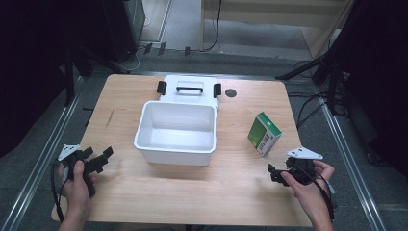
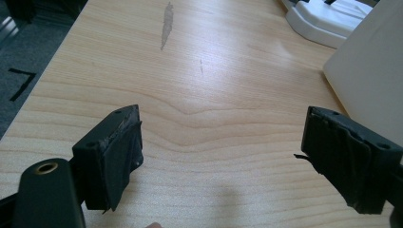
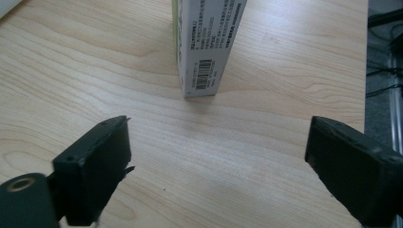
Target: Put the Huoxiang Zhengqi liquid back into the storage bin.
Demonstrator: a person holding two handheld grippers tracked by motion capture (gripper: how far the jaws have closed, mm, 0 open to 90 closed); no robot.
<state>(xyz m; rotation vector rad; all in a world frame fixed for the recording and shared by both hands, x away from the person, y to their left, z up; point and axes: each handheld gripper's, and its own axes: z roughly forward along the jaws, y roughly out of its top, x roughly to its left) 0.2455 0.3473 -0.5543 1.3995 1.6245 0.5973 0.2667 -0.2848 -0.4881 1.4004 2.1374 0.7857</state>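
A white plastic bin (image 1: 175, 132) stands open at the table's middle, its lid (image 1: 189, 91) lying flat behind it. A green and white carton (image 1: 263, 133) stands upright to the bin's right; its barcode side (image 3: 209, 45) rises just ahead of my right gripper (image 3: 218, 166). That right gripper (image 1: 275, 174) rests near the front right edge, open, with bare wood between its jaws. My left gripper (image 1: 98, 161) sits near the front left edge, open and holding nothing. In the left gripper view (image 2: 223, 156) the bin's wall (image 2: 375, 71) is at the right.
A small dark round spot (image 1: 231, 93) marks the table right of the lid. A grey streak (image 2: 166, 23) marks the wood ahead of the left gripper. Metal rails run along both sides of the table, with cables and stand legs on the floor beyond.
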